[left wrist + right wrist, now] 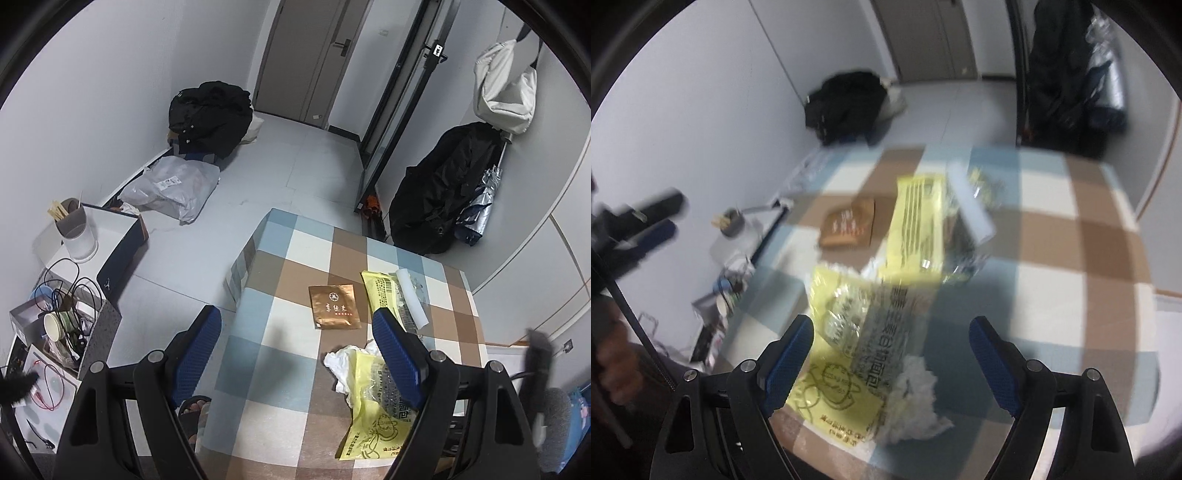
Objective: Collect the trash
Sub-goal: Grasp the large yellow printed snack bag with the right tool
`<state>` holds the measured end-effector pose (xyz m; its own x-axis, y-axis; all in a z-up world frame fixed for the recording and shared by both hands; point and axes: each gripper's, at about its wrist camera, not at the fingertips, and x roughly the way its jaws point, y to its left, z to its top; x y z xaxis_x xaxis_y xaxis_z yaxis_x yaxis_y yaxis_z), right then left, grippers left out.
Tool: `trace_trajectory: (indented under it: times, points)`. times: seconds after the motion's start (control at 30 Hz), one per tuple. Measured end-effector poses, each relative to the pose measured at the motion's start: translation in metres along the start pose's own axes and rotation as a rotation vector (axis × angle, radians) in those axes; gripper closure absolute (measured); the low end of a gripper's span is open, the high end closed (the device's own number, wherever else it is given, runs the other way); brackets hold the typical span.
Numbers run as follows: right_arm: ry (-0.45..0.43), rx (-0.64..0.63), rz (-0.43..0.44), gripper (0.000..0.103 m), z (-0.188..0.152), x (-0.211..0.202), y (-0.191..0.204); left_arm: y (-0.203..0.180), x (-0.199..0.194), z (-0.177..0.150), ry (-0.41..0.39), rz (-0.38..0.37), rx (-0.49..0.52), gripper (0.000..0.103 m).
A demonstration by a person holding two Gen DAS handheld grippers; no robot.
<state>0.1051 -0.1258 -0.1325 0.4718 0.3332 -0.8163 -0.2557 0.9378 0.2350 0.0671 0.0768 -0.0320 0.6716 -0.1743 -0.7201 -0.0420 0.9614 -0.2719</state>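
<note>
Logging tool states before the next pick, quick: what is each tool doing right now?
Left tool: open, holding nothing, above the checkered table.
Right tool: open, holding nothing, over the near yellow wrapper.

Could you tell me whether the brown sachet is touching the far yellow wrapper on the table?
Apart. The left wrist view shows checked tablecloth between the brown sachet and the far yellow wrapper.
</note>
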Motion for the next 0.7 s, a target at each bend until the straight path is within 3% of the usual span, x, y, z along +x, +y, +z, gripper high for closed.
trace_trajectory:
  times: [0.17, 0.23, 0.3, 0.33, 0.4, 0.47, 0.5, 0.7]
  points:
    - [0.031, 0.019, -0.015, 0.017, -0.003, 0.021, 0.003, 0.008, 0.002, 0.002, 0.019, -0.019, -0.028, 0.022]
    - [0.034, 0.009, -0.031, 0.023, -0.004, 0.024, 0.005, 0.008, 0.003, 0.002, 0.024, -0.022, -0.031, 0.022]
    - [0.033, -0.019, -0.042, 0.038, -0.005, 0.024, 0.009, 0.009, 0.004, 0.002, 0.028, -0.023, -0.033, 0.022]
    - [0.03, -0.033, -0.059, 0.041, -0.005, 0.024, 0.01, 0.009, 0.004, 0.002, 0.029, -0.021, -0.034, 0.022]
    - [0.035, -0.045, -0.069, 0.069, -0.005, 0.024, 0.01, 0.009, 0.004, 0.002, 0.031, -0.022, -0.033, 0.022]
    - [0.045, -0.037, -0.059, 0.088, -0.004, 0.025, 0.006, 0.009, 0.004, 0.003, 0.03, -0.022, -0.034, 0.022]
    - [0.045, -0.031, -0.055, 0.093, -0.004, 0.024, 0.004, 0.009, 0.004, 0.003, 0.031, -0.022, -0.033, 0.022]
    - [0.029, -0.048, -0.033, 0.102, -0.006, 0.018, 0.004, 0.009, 0.005, 0.002, 0.032, -0.007, -0.026, 0.022]
